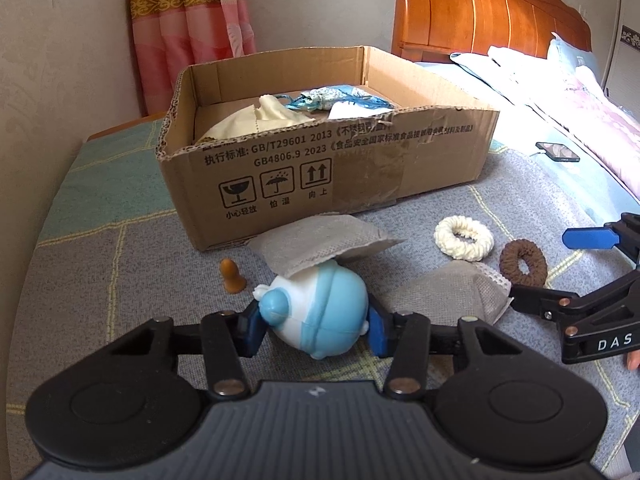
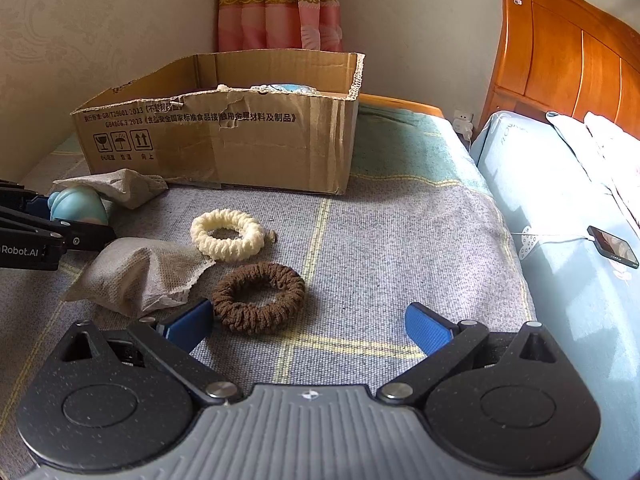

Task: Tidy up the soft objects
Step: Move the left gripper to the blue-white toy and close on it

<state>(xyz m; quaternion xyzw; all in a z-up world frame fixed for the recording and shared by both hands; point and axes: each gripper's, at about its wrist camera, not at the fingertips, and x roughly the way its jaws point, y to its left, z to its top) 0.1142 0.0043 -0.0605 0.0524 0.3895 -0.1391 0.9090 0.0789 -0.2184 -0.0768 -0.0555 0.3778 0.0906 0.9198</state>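
Left wrist view: the left gripper (image 1: 316, 330) has its blue fingers (image 1: 251, 330) pressed against both sides of the toy (image 1: 320, 316), a blue-and-white squeezable figure lying on the bed (image 1: 120, 256) just in front of the box (image 1: 320, 168). Whether the toy is lifted or resting on the bed cannot be told. A grey pouch (image 1: 320, 240) lies against the front wall of the box and overlaps the top of the toy; a second pouch (image 1: 452, 292) lies right of the toy. A small brown piece (image 1: 232, 278) stands left of the toy; what it is cannot be told.

Right wrist view: the right gripper (image 2: 308, 328) hovers with its fingers spread wide and nothing between them, the brown scrunchie (image 2: 260, 298) just ahead of its left finger and the cream scrunchie (image 2: 228, 234) between that and the box.

Step in hand, as judged: carry the toy into the box. A soft body bulges under pressure, so a moderate squeeze near its widest part should hold best. Lifting straight up first should free it from the overlapping pouch without dragging that pouch along; the toy must then clear the torn front rim of the box before release.

Hidden or unclear: the box floor is mostly concealed; only cream cloth (image 1: 256, 120) and blue-patterned fabric (image 1: 340, 98) show. The toy's underside is out of sight.
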